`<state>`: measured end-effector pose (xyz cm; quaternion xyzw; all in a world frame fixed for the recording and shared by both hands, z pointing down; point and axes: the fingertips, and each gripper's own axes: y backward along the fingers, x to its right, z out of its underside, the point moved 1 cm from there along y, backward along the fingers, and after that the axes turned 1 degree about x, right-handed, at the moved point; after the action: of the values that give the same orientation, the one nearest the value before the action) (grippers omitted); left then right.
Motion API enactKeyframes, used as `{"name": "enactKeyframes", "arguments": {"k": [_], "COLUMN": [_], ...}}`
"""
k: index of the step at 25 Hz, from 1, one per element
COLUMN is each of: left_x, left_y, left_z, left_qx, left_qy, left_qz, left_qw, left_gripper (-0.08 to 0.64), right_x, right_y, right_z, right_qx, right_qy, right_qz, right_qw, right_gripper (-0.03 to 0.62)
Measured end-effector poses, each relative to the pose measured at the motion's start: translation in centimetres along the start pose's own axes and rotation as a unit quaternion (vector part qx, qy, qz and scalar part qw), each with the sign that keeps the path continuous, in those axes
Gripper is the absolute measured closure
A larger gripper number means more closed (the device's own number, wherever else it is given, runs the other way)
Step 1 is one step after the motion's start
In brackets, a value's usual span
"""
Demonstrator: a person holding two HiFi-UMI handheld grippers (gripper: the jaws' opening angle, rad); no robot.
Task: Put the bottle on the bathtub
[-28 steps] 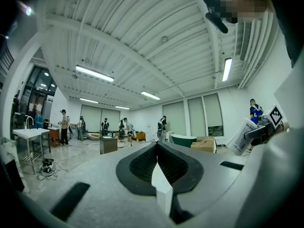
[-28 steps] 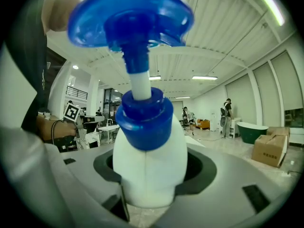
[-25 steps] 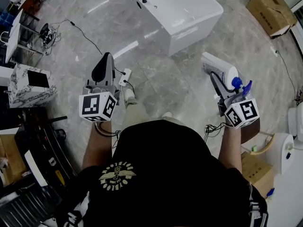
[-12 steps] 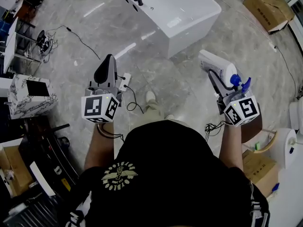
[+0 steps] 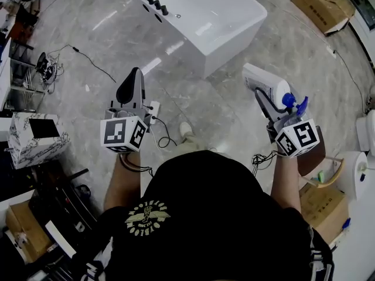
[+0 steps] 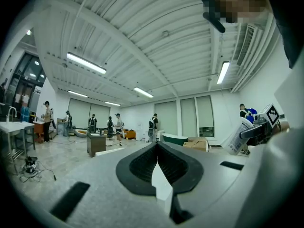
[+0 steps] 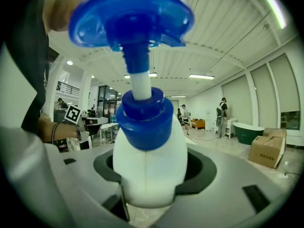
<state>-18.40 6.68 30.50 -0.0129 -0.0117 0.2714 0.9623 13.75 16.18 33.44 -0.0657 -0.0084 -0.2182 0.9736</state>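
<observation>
Right tongs (image 5: 270,105) grip the bottle (image 5: 263,81) lengthwise, base outward, pump (image 5: 293,102) rearward.

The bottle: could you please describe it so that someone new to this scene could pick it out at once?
Start at the big white bathtub on the grey floor, then drop to the right hand-held gripper nearer the person. The bottle clamped in it is white with a blue pump top; the left hand-held gripper holds nothing.

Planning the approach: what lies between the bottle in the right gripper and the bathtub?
Only bare marble floor separates the bottle from the bathtub, as the head view shows; nothing stands there.
</observation>
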Motion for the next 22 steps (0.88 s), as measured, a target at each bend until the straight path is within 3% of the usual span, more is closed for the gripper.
{"name": "enactKeyframes", "arguments": {"k": [22], "left_x": [-7.7], "left_y": [-10.2], "left_z": [0.9], "left_qx": [-0.004], "left_qy": [0.008], "left_qz": [0.031], "left_qw": [0.9995], "left_gripper": [0.551], "right_x": [2.7], "right_y": [-11.0], "right_z": [-1.3], "right_qx": [-0.016], "right_qy": [0.005], "right_qz": [0.026], "right_qw": [1.000], "right_gripper": [0.326]}}
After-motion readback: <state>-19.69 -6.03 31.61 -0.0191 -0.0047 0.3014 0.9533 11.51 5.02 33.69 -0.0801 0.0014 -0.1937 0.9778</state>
